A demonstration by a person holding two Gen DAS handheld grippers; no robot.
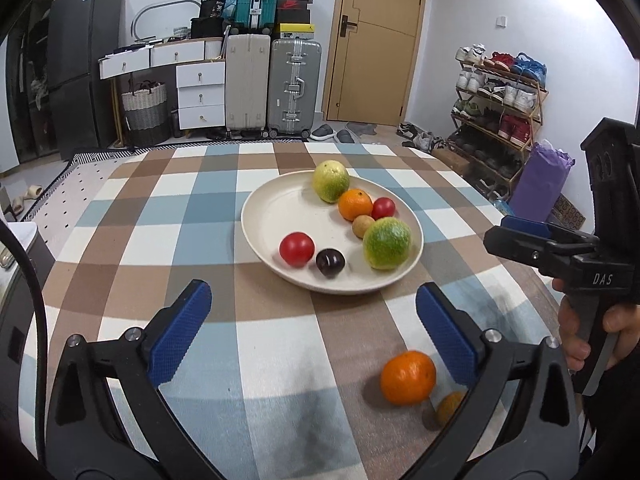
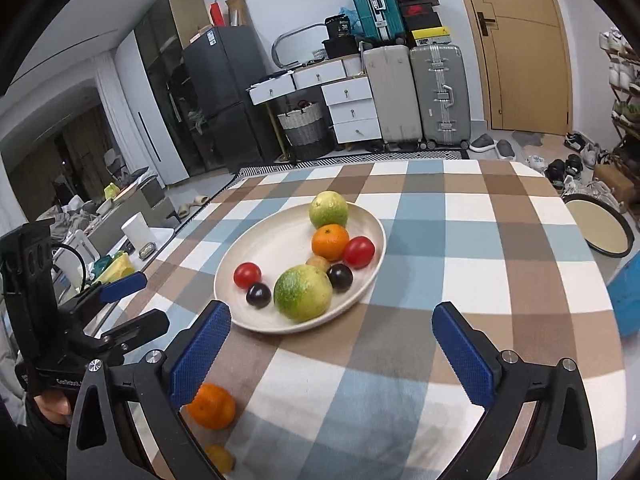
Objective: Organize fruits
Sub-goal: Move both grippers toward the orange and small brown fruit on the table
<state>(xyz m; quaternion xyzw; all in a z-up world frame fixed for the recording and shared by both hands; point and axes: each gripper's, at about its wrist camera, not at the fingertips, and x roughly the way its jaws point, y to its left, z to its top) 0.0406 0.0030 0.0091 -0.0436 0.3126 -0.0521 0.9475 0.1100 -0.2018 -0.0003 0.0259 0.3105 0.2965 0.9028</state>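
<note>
A cream plate (image 1: pixel 280 216) (image 2: pixel 260 252) sits mid-table holding two green-yellow fruits (image 1: pixel 387 243) (image 2: pixel 303 292), an orange (image 1: pixel 355 204) (image 2: pixel 330 241), two red tomatoes (image 1: pixel 296 249) (image 2: pixel 247 274), dark plums (image 1: pixel 330 263) (image 2: pixel 258 295) and a small tan fruit (image 1: pixel 363 225). A loose orange (image 1: pixel 408 377) (image 2: pixel 212 406) and a small yellow-orange fruit (image 1: pixel 450 407) (image 2: pixel 220 458) lie on the cloth near the front edge. My left gripper (image 1: pixel 314 332) is open and empty, the loose orange just inside its right finger. My right gripper (image 2: pixel 330 354) is open and empty, the loose orange by its left finger.
The checked tablecloth (image 1: pixel 200 216) covers the table. The right gripper's body (image 1: pixel 576 256) shows at the right of the left wrist view; the left gripper's body (image 2: pixel 80 320) shows at the left of the right wrist view. A round tray (image 2: pixel 600 228) and blue object (image 2: pixel 628 296) lie off the right edge.
</note>
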